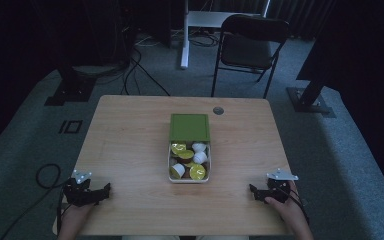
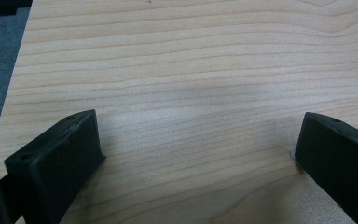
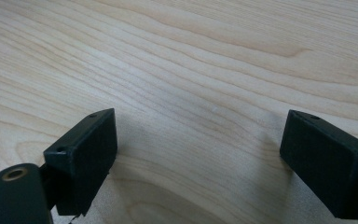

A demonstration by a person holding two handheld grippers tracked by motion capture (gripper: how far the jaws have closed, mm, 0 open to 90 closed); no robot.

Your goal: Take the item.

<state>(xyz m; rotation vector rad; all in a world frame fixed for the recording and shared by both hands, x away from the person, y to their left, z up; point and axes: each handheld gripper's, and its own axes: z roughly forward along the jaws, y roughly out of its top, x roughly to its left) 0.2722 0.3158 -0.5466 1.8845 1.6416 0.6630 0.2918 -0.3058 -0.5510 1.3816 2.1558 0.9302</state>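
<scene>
A light wooden table (image 1: 130, 145) stood on grey carpet, and at its centre sat a small white box (image 1: 170, 165) with its green lid (image 1: 190, 127) lying just behind it, touching or nearly touching the box's far edge. The box held several capsules (image 1: 189, 161) with yellow-green tops and white bodies (some upright, some tipped on their sides; the exact count was hard to make out in the dim light).

The left gripper (image 1: 105, 190) rested near the table's near left corner, held by the person's left hand (image 1: 75, 212), well apart from the box. In the left gripper view, the left gripper (image 2: 196, 140) had its two black jaws spread wide, with only bare wood grain between them and nothing held. A strip of grey carpet showed past the table edge at that view's left.

The right gripper (image 1: 254, 190) lay near the near right corner in the person's right hand (image 1: 286, 205), also well apart from the box. In the right gripper view, the right gripper (image 3: 200, 140) likewise stood wide open over bare wood, gripping nothing.

Beyond the table's far edge a dark folding chair (image 1: 250, 45) stood on the carpet, with cables (image 1: 140, 70) trailing across the floor to its left. A small round grommet (image 1: 218, 110) sat in the tabletop near the far edge.
</scene>
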